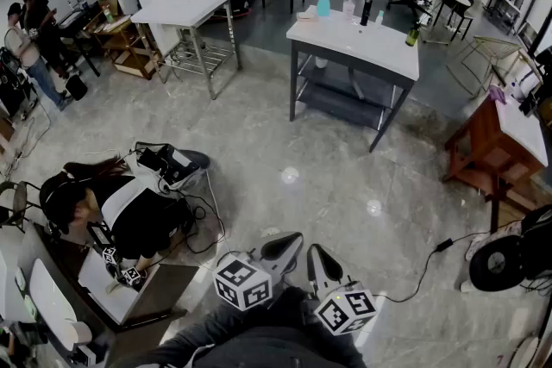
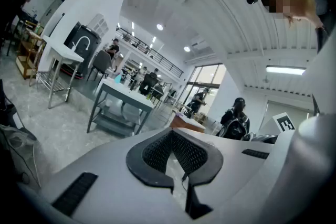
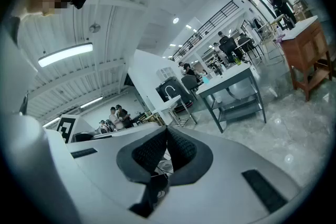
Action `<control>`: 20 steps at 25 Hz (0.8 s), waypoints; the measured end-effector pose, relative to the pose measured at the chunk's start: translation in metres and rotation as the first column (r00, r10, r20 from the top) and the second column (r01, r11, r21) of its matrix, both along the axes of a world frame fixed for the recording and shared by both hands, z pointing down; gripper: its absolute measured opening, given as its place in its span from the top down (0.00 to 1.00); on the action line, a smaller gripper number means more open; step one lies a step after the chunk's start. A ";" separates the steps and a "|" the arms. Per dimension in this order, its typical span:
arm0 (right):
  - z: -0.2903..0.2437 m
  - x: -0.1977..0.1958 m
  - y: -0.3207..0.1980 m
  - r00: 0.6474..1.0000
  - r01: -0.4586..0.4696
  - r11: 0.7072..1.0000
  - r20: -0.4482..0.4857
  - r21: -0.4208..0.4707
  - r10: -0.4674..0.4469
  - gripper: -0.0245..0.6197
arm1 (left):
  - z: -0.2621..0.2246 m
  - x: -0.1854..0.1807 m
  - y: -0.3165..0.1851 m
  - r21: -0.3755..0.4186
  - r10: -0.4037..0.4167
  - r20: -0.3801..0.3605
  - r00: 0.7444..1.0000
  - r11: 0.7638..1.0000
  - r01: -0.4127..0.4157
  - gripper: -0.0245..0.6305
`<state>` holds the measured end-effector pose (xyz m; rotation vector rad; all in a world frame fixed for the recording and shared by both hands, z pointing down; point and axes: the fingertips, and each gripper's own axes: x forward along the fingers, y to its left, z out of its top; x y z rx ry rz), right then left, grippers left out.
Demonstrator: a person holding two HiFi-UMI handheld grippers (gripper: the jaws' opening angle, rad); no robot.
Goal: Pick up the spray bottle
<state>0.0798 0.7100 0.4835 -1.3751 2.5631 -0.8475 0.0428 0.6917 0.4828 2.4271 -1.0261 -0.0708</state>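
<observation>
Sitting side by side at the bottom edge of the head view, the left hand-held gripper (image 1: 283, 247) and the right hand-held gripper (image 1: 317, 259) both have their jaws closed, with nothing between them. Each gripper's own view confirms it: the dark ribbed pads of the left hand-held gripper (image 2: 171, 132) meet at the tips, and so do those of the right hand-held gripper (image 3: 166, 129).

Ahead of them lies a wide stretch of pale polished floor (image 1: 328, 177), open all the way to the bench (image 1: 384, 56). On the left a seated person (image 1: 121, 215) and a tangle of cables (image 1: 203, 215) close in that side. On the right a wooden table (image 1: 496, 146) and a thin cable (image 1: 427, 258) mark the other edge.

The spray bottle (image 1: 323, 1), teal, stands upright near the bench's far left corner, well apart from both grippers. To its right along the far edge stand a pump bottle (image 1: 348, 6) and a dark bottle (image 1: 366, 10). A green bottle (image 1: 413, 34) stands at the bench's right edge. A white table (image 1: 172, 11) stands further left.
</observation>
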 end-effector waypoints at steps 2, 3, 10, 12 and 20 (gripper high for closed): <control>0.002 0.000 0.002 1.000 -0.001 1.000 -0.012 0.005 0.001 0.95 | 0.002 -0.002 0.004 -0.001 0.000 0.005 1.000 1.000 0.000 0.95; 0.002 0.001 0.003 1.000 -0.001 1.000 -0.019 0.006 0.002 0.95 | 0.003 -0.002 0.005 -0.003 0.000 0.007 1.000 1.000 0.000 0.95; 0.002 0.003 -0.022 1.000 -0.007 1.000 -0.010 0.018 0.007 0.95 | 0.007 0.002 -0.020 -0.008 0.007 0.009 1.000 1.000 -0.007 0.95; 0.001 0.006 -0.038 1.000 -0.015 1.000 -0.010 0.022 0.015 0.95 | 0.006 0.004 -0.038 -0.003 0.010 0.010 1.000 1.000 -0.010 0.95; -0.009 0.017 -0.129 1.000 -0.028 0.999 -0.011 0.034 0.029 0.95 | 0.002 0.014 -0.129 -0.027 0.028 -0.002 1.000 0.999 -0.028 0.95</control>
